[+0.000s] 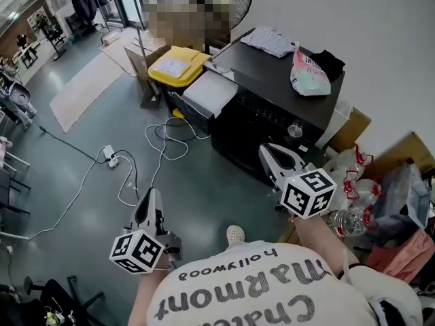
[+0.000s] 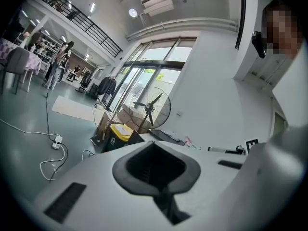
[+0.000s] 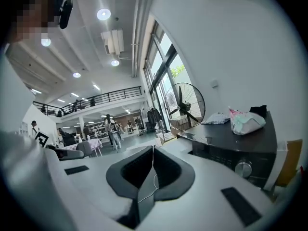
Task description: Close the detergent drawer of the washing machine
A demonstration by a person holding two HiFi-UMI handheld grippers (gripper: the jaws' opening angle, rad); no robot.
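Washing machine (image 1: 272,80): black, 1 unit.
Detergent drawer (image 1: 211,92): white, standing out from the machine's front left corner; contents not discernible.
Yellow bin (image 1: 178,66): beyond that corner, lid down, contents hidden.
Right gripper (image 1: 266,151): just in front of the machine, jaws together, empty.
Left gripper (image 1: 151,195): well clear of the machine, jaws together, empty.
Step, as judged: approach. Next: bring 1 gripper to the drawer front and push it squarely home.
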